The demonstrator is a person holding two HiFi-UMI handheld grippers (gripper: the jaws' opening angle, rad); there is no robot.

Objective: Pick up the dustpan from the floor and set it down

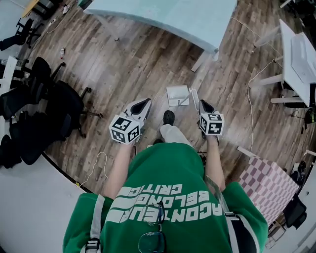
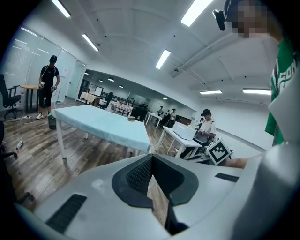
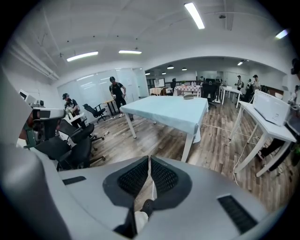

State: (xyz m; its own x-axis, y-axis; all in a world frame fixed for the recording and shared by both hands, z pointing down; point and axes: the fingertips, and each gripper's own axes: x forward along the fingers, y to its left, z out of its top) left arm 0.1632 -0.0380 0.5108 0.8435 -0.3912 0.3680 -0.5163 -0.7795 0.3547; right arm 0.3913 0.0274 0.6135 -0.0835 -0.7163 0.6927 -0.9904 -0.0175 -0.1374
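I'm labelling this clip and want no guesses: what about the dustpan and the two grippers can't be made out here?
- Head view: whether the right gripper touches the dustpan. They sit edge to edge, small, seen from above.
- Head view: whether the dustpan lies on the floor or is lifted. The steep downward angle hides any gap.
- Both gripper views: the dustpan falls outside the frame, so neither settles it.

Bare floor (image 1: 148, 64) ahead — chairs (image 1: 61, 106) crowd the left (table (image 1: 173, 15) beyond), desk (image 1: 296, 64) right.

Top edge cuts off the pale table (image 1: 163, 15).
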